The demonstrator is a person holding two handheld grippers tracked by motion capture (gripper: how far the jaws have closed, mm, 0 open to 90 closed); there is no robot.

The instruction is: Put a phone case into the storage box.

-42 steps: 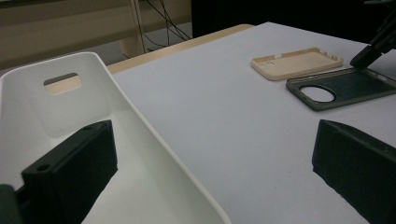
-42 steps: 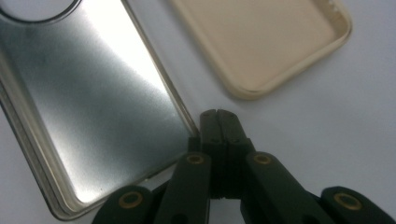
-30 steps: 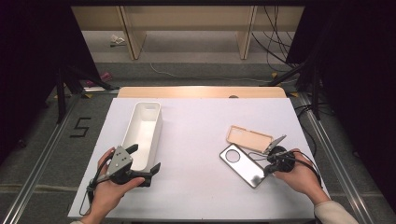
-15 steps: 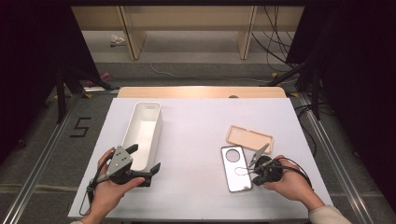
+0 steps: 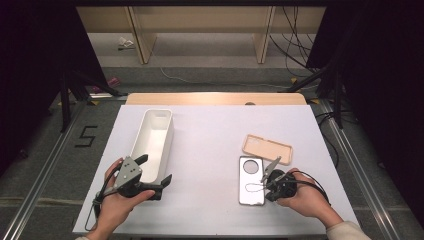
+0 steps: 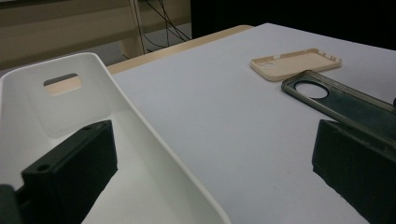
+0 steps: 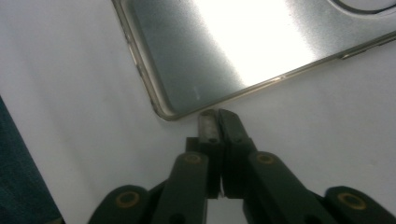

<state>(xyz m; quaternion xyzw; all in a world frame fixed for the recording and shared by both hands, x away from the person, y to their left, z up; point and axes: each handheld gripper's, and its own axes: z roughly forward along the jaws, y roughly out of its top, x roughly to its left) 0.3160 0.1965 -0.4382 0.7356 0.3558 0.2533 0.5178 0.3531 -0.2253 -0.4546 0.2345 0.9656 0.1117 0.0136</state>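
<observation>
— Grey metallic sheen, that's the phone case (image 7: 243, 42) I'm after; it lies flat on the white worktop (image 5: 210, 145), just this side of the beige phone case (image 5: 267, 148).

— Why are your right tongs (image 7: 217, 115) pressed together there?

— I've got them closed on nothing, tips right at the case's rim, near its corner. My guess is that thin closed tips suit nudging or getting under that edge better than spread ones.

— And the left tongs (image 5: 154, 170)?

— Spread wide apart, holding nothing. In the left gripper view one jaw sits inside the white bin (image 6: 70, 140) and the other outside over the worktop, straddling its wall. I'd say I'm placed to steady the bin while the case comes over.
</observation>
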